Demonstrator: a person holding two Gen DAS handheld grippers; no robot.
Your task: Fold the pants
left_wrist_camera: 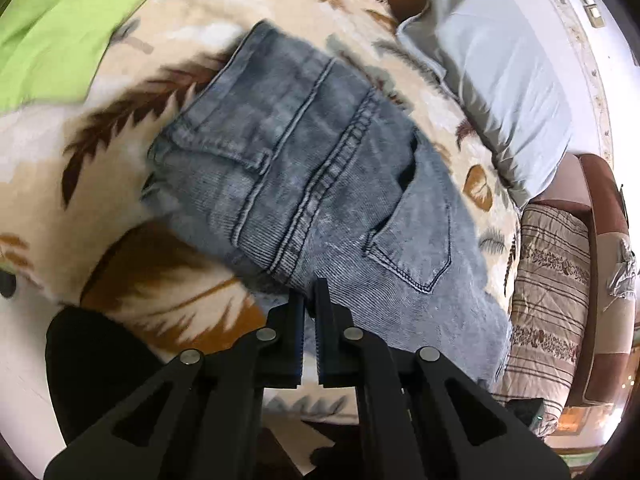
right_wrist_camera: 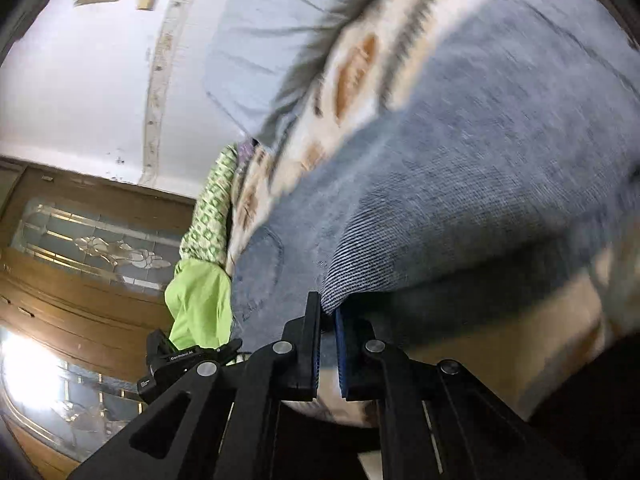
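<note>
Faded blue jeans [left_wrist_camera: 312, 176] lie on a leaf-patterned blanket [left_wrist_camera: 100, 148], seat and back pockets up. My left gripper [left_wrist_camera: 310, 296] is shut on the near edge of the jeans, below the centre seam. In the right wrist view the jeans [right_wrist_camera: 460, 184] fill the frame, blurred by motion. My right gripper [right_wrist_camera: 326, 312] is shut on a folded edge of the denim, which is pinched between its two pads. The left gripper's body [right_wrist_camera: 176, 364] shows at the lower left of that view.
A pale grey pillow [left_wrist_camera: 496, 92] lies to the right of the jeans. A bright green cloth [left_wrist_camera: 60, 28] is at the upper left. A striped quilt [left_wrist_camera: 552, 284] lies at the right bed edge. A wooden door with glass panels [right_wrist_camera: 80, 248] stands beyond the bed.
</note>
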